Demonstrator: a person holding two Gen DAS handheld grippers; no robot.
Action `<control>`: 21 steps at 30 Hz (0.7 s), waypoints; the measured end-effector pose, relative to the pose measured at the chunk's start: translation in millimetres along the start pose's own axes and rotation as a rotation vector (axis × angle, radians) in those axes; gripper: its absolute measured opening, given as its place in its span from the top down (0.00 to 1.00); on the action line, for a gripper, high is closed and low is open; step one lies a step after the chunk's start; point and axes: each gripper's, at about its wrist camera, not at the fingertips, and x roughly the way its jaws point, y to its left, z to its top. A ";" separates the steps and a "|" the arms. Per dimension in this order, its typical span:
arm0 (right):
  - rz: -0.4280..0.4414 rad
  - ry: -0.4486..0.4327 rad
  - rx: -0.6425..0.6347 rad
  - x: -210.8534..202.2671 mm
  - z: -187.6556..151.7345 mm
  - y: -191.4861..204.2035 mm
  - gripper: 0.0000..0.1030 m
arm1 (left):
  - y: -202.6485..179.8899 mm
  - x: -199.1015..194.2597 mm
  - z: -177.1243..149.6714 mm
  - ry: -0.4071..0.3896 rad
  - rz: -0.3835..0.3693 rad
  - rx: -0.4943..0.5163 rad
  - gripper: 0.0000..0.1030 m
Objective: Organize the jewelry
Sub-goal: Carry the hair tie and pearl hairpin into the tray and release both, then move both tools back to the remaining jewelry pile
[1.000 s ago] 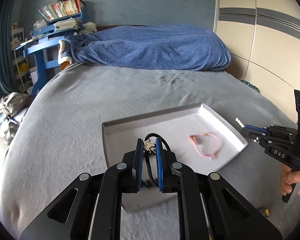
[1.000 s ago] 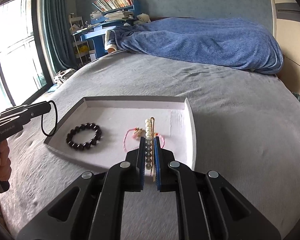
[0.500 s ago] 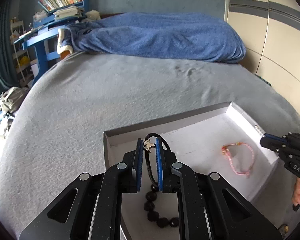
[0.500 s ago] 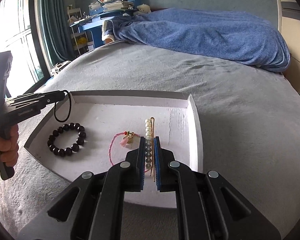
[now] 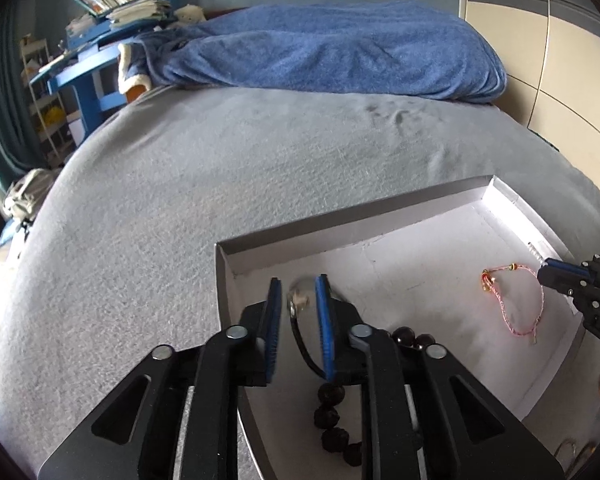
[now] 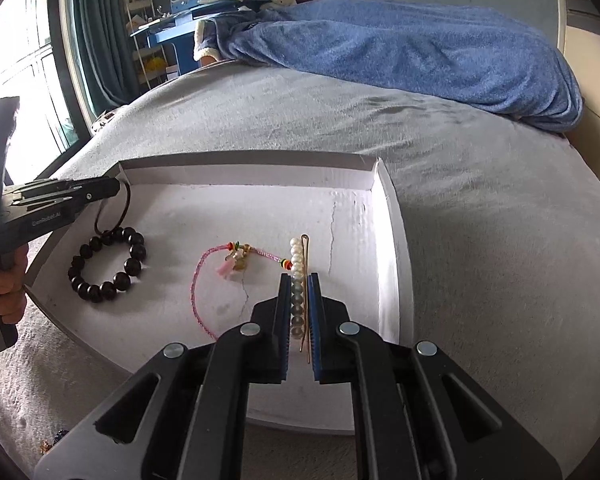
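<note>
The pearl hair clip (image 6: 299,280) runs lengthwise along the right gripper (image 6: 299,292), pinched tight between the blue pads, its white pearls and gold pin pointing away toward the tray's (image 6: 384,208) far wall. It hangs over the white tray on the grey bed (image 6: 480,220). Left gripper (image 5: 298,300), jaws opening now, a black cord ring (image 5: 300,340) with a blurred charm loose between them. Below lie the dark bead bracelet (image 6: 108,264) and pink cord bracelet (image 6: 204,276).

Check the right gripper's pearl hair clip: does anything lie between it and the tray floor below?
Nothing visible does. The pearl hair clip hangs over bare tray floor; the pink cord bracelet lies just left of it.
</note>
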 end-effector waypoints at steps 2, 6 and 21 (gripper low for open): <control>0.004 -0.001 0.002 0.0 0.0 0.5 0.92 | -0.2 -2.1 0.2 -0.006 0.002 -0.007 0.77; 0.011 -0.012 -0.005 -3.3 0.9 2.8 0.91 | -2.7 -9.8 1.1 -0.022 -0.001 -0.008 0.70; 0.019 -0.087 0.039 -29.7 -3.4 1.7 0.59 | -15.6 -56.3 0.5 -0.123 -0.027 -0.019 0.29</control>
